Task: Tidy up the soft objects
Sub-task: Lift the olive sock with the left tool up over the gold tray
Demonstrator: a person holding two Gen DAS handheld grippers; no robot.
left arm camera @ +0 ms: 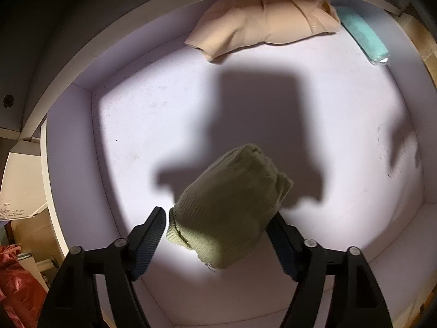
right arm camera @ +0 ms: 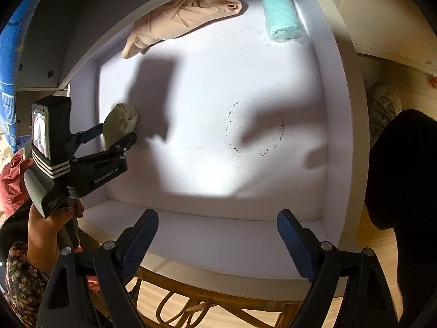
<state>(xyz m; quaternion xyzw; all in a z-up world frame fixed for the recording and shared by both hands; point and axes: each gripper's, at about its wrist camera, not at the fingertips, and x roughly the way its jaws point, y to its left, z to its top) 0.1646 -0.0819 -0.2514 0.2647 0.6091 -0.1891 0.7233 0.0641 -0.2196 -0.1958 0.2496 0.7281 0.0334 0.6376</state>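
Note:
An olive knit bundle (left arm camera: 229,207) sits between the jaws of my left gripper (left arm camera: 218,216), low over the floor of a pale open drawer (left arm camera: 68,150). The left pad (left arm camera: 153,232) stands a sliver off the fabric and the bundle hides the right pad's tip, so the jaws look open around it. From the right wrist view, the left gripper (right arm camera: 117,134) and bundle (right arm camera: 120,123) are by the drawer's left wall. My right gripper (right arm camera: 217,214) is open with nothing between its fingers, over the drawer's front wall (right arm camera: 218,240).
A crumpled beige cloth (right arm camera: 185,19) and a folded teal pack (right arm camera: 280,11) lie along the drawer's back. A ring of dark specks (right arm camera: 254,128) marks the floor. Wicker furniture (right arm camera: 191,300) shows below the drawer, a red bag (left arm camera: 16,281) at left, a shoe (right arm camera: 382,109) at right.

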